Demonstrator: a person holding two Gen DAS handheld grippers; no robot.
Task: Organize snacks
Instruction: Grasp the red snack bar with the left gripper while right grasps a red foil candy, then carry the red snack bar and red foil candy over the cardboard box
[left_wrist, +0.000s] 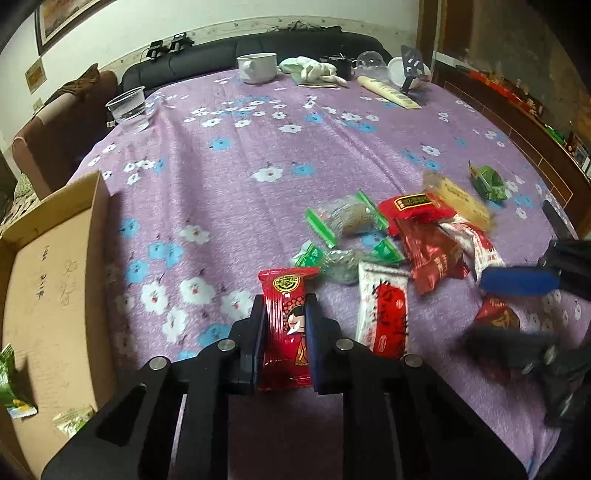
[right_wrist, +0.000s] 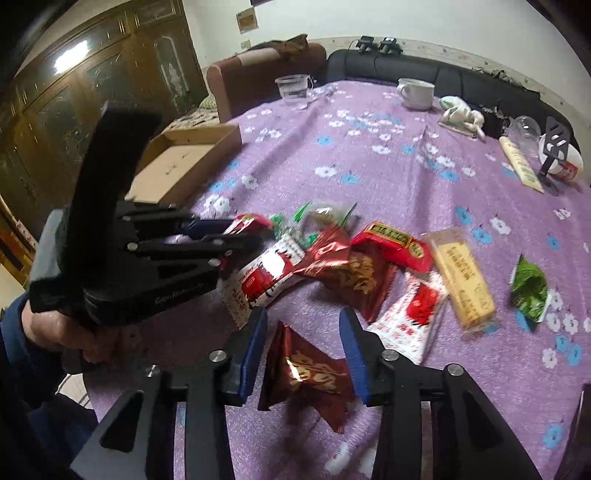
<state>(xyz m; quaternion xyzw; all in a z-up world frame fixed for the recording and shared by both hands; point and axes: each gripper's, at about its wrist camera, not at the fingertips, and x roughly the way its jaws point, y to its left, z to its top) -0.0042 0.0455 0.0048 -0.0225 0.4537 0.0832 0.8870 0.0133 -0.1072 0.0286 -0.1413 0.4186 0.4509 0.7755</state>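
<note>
Purple flowered tablecloth (left_wrist: 258, 147); open brown cardboard box (left_wrist: 55, 277) at its left edge. Left gripper (left_wrist: 284, 314) clamps bright red cartoon-figure snack packet (left_wrist: 286, 325). Right gripper (right_wrist: 303, 332) fingers part-open astride dark red foil packet (right_wrist: 306, 373), pads apparently clear.

The left tongs (left_wrist: 284, 325) are a matte black plastic frame with two long angled arms, each cut through with a triangular opening. Round silver screw heads sit at the joints of the linkage. The inner faces of the fingers (left_wrist: 314, 343) carry dark blue pads. The right tongs (right_wrist: 303, 350) are built the same way, their blue pads brighter. In the right wrist view the left tool's black body shows faint pale lettering along its side and a tall black block above it. The hand (right_wrist: 55, 332) gripping its handle emerges from a dark blue sleeve (right_wrist: 11, 332).
</note>
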